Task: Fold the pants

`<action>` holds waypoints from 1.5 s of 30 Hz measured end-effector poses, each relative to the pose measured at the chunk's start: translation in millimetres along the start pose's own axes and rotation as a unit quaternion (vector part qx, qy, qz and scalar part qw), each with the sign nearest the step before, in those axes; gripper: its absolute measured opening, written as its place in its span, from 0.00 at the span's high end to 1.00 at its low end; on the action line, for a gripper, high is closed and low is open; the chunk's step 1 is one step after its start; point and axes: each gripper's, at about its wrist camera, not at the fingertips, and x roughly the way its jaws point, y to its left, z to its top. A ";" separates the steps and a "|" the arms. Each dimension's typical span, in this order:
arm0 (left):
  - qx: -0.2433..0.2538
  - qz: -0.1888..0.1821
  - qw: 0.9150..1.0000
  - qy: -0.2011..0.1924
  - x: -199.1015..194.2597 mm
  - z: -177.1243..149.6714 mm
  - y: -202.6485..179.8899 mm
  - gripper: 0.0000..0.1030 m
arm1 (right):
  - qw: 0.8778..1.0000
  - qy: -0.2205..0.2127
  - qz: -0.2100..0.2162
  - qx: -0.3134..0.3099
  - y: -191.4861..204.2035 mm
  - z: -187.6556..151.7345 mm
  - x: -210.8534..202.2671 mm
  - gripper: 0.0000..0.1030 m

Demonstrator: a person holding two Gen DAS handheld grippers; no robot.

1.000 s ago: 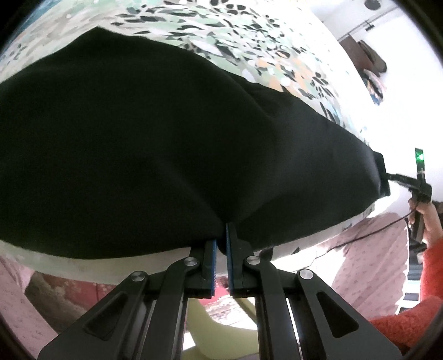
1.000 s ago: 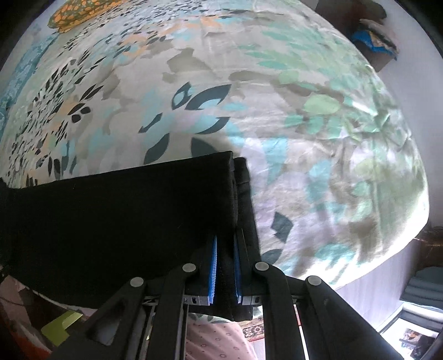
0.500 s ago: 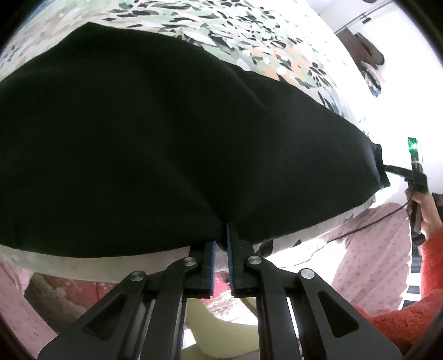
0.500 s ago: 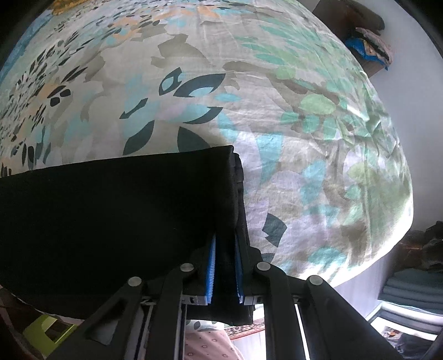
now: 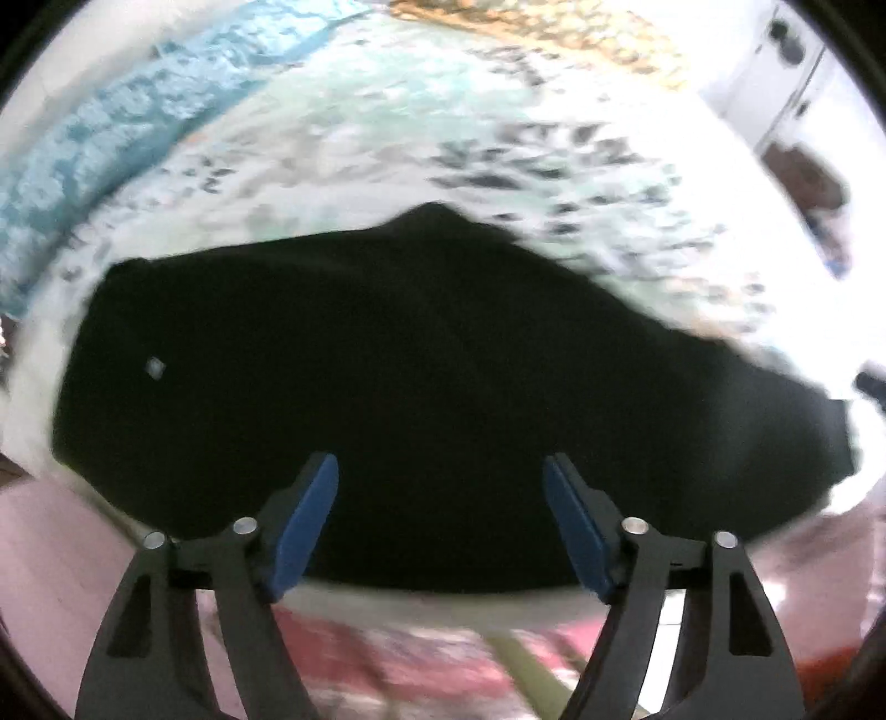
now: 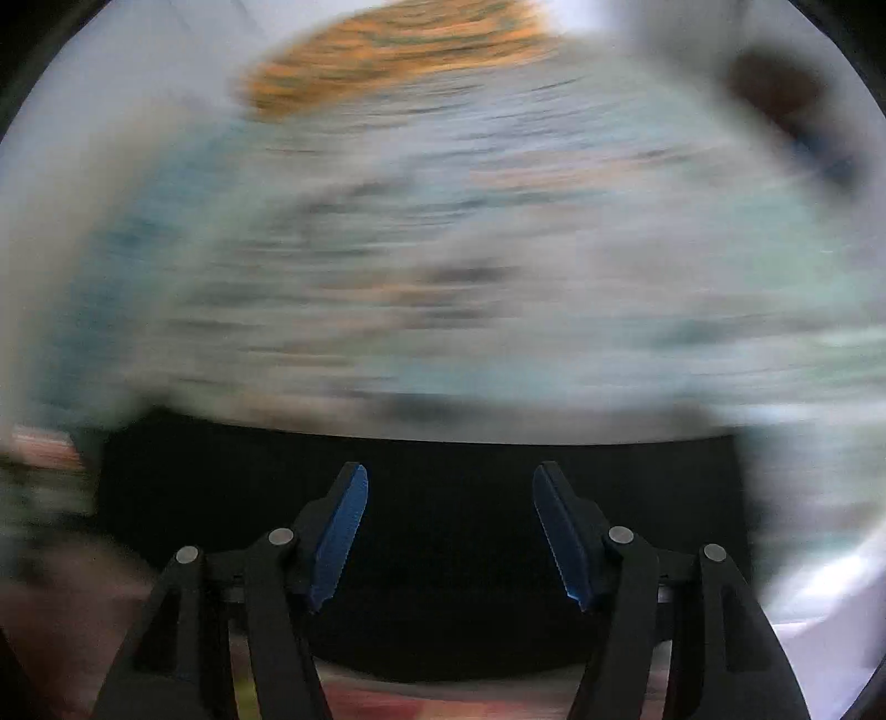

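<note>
Black cloth pants lie on a floral bed, both tongs spread wide above them.

Black fabric pants (image 5: 421, 387) stretch flat across the leaf-patterned bed sheet (image 5: 343, 138), reaching toward its near edge. The left tongs (image 5: 440, 471) hang over the near edge of the pants with blue pads (image 5: 304, 526) far apart, gripping nothing. In the heavily blurred right wrist view, the right tongs (image 6: 446, 482) are likewise spread apart over the pants (image 6: 443, 459), holding nothing; an orange patterned pillow (image 6: 387, 50) sits at the far side.
</note>
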 end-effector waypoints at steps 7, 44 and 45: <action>-0.025 0.059 0.997 0.047 42.5 -8.5 28.4 0.38 | 0.972 0.212 0.050 -0.091 106.9 -4.3 201.0 0.43; 0.218 0.039 0.975 0.024 38.4 -37.4 -87.2 0.18 | 0.966 -0.010 -0.159 -0.204 59.6 -112.6 70.1 0.28; 0.214 0.031 0.976 0.023 34.0 -36.0 -85.5 0.18 | 0.963 -0.013 -0.168 -0.212 59.6 -112.4 69.0 0.28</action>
